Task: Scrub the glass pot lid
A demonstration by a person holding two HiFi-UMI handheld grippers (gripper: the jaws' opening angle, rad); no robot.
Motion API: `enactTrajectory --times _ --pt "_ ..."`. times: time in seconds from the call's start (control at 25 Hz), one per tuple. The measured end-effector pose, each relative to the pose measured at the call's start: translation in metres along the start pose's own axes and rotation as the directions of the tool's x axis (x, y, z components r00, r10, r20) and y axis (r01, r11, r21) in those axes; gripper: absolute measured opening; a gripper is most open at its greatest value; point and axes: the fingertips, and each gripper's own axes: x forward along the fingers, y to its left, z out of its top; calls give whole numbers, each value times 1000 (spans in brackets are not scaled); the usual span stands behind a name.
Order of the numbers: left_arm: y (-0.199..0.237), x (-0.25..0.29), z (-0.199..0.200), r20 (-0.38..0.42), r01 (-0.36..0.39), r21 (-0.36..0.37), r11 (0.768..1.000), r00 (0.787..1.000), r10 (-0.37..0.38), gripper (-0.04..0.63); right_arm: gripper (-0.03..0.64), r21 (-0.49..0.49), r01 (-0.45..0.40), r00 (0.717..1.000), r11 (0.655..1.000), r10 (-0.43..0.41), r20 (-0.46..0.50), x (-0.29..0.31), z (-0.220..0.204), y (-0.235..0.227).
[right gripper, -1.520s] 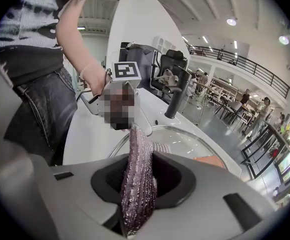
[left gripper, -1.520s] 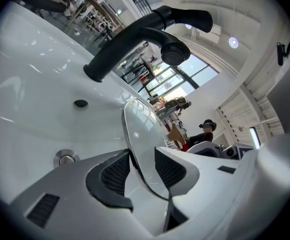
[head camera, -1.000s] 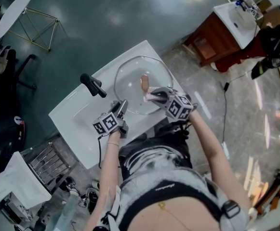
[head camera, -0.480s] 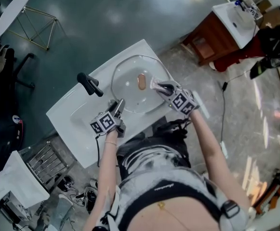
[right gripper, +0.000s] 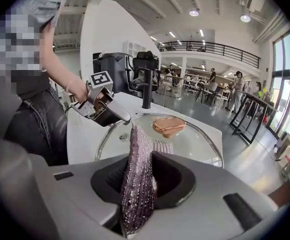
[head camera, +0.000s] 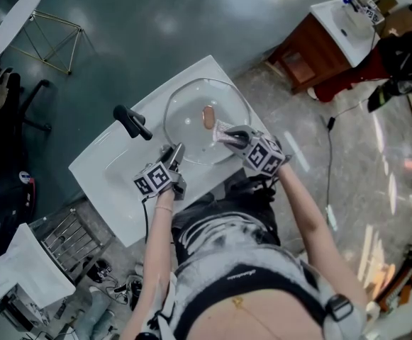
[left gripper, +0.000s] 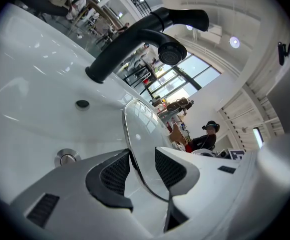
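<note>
The round glass pot lid (head camera: 186, 129) with a copper-brown knob (head camera: 208, 117) rests over the white sink (head camera: 106, 183). My left gripper (head camera: 176, 152) is at the lid's near-left rim, and the rim (left gripper: 135, 134) runs between its pads, which clamp it. My right gripper (head camera: 223, 134) is shut on a purple scrubbing cloth (right gripper: 137, 179). The cloth's tip rests on the glass (right gripper: 194, 144) just short of the knob (right gripper: 168, 125). The right gripper view also shows the left gripper (right gripper: 119, 118) biting the lid's edge.
A black faucet (head camera: 131, 122) stands at the sink's left, its spout (left gripper: 170, 53) over the basin and drain (left gripper: 66, 157). A wire rack (head camera: 74, 239) sits on the floor at the lower left. A second basin on a wooden cabinet (head camera: 333, 41) stands far right.
The right gripper slid the cloth out toward the lid's right rim, then back toward the knob. The left gripper and lid stayed put.
</note>
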Motion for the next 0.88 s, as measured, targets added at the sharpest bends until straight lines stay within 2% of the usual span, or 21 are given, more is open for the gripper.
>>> enactTrajectory --times 0.2,0.44,0.68,0.88 --pt "0 0 -1 -1 2 5 1000 1000 -2 158 101 -56 -39 999 998 37 -22 11 14 21" --pt "-1 -1 -1 0 2 15 1000 1000 -2 160 100 -101 -48 998 994 43 -46 29 35 33" --pt "3 1 -5 -8 2 18 1000 1000 -2 160 100 -121 -7 998 993 -1 -60 55 60 41" --pt "1 1 -3 -10 5 29 1000 1000 -5 160 100 -93 50 996 994 -57 -73 71 76 39"
